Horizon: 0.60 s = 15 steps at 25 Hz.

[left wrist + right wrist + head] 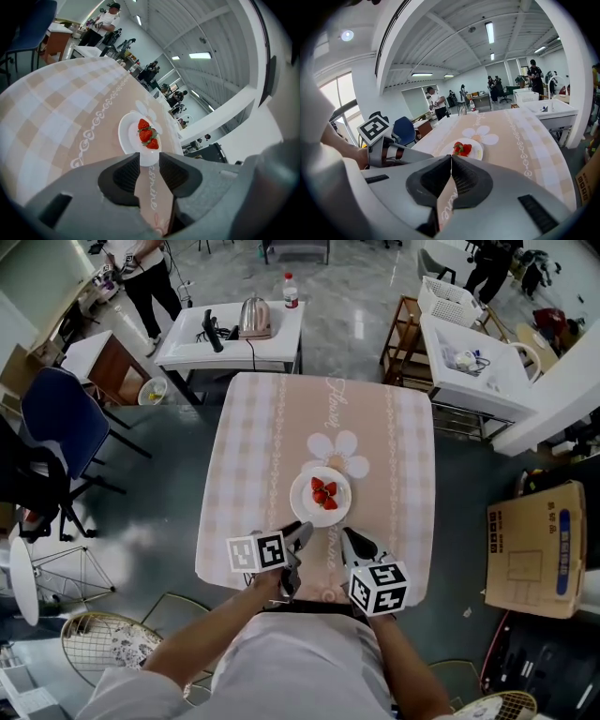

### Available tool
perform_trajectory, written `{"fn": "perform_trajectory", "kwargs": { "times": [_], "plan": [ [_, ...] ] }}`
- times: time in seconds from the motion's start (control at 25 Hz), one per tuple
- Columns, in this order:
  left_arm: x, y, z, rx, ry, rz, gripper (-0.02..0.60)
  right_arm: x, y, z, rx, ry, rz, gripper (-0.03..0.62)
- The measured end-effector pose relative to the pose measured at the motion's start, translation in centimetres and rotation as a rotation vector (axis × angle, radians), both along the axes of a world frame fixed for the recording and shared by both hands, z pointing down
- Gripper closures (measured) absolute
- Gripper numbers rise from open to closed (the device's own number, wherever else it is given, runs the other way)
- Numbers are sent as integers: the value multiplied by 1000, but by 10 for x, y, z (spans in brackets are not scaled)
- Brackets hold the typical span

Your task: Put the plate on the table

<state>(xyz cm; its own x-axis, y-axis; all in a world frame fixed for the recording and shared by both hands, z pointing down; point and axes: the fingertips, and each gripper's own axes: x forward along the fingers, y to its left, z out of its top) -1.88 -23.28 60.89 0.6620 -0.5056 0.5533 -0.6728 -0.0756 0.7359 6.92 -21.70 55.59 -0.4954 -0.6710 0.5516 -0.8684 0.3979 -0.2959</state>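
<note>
A white plate (298,499) with a few strawberries (324,493) rests on the table (272,427), on its pink checked cloth, just below a printed daisy. My left gripper (301,530) hovers at the plate's near-left rim, open, with nothing between its pads. In the left gripper view the plate (125,136) lies just beyond the left gripper (149,157) tips. My right gripper (348,536) sits near the plate's near-right side, shut on nothing. The right gripper view shows the plate (478,151) ahead of the closed right gripper (451,157), and the left gripper's marker cube at left.
A white side table with a kettle (254,317) and a bottle (291,291) stands behind the table. A blue chair (61,427) is at left, a cardboard box (534,549) at right, a white cart with a basket (450,301) at back right. People stand farther off.
</note>
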Motion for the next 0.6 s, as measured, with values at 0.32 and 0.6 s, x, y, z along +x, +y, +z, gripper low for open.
{"fn": "perform_trajectory", "kwargs": {
  "times": [0.32, 0.6],
  "plan": [
    [11, 18, -38, 181, -57, 138, 453, -7, 18, -17, 42, 15, -15, 589],
    [19, 36, -63, 313, -108, 230, 454, -13, 34, -42, 108, 31, -8, 589]
  ]
}}
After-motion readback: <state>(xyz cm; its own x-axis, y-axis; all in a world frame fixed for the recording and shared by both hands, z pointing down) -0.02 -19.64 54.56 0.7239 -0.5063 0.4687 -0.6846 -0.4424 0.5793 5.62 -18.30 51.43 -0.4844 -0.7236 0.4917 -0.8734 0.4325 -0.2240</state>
